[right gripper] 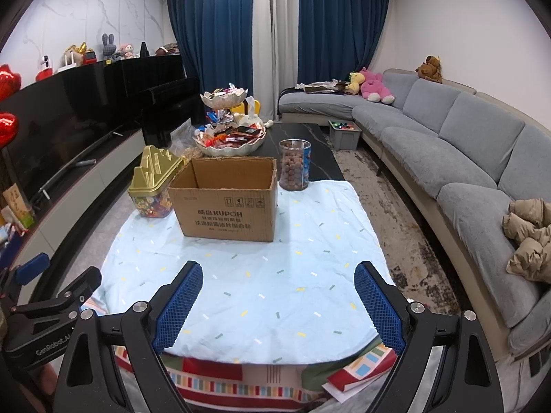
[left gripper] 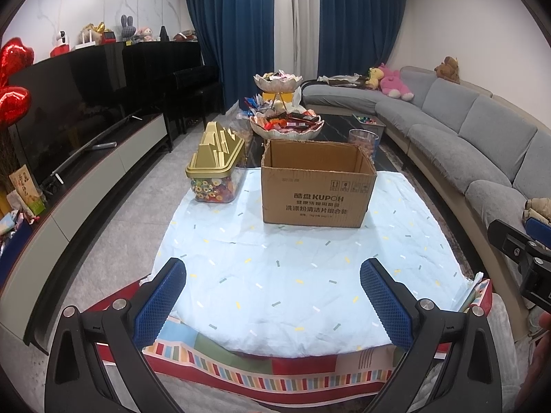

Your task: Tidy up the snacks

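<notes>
An open brown cardboard box [left gripper: 316,189] [right gripper: 227,203] stands on the light blue cloth [left gripper: 292,268] [right gripper: 261,275]. Left of it is a clear candy tub with a gold lid [left gripper: 217,168] [right gripper: 155,186]. Behind the box on the right is a clear jar of brown balls [right gripper: 294,165] [left gripper: 363,141]. A two-tier shell dish full of wrapped snacks [left gripper: 286,124] [right gripper: 230,137] stands further back. My left gripper [left gripper: 272,296] is open and empty over the cloth's near edge. My right gripper [right gripper: 279,299] is open and empty beside it.
A grey sofa [right gripper: 465,158] curves along the right, with plush toys [right gripper: 373,86] and a beige jacket [right gripper: 527,237]. A TV and low cabinet [left gripper: 86,144] run along the left. A grey bin [right gripper: 344,134] sits on the floor by the dark table [right gripper: 303,137].
</notes>
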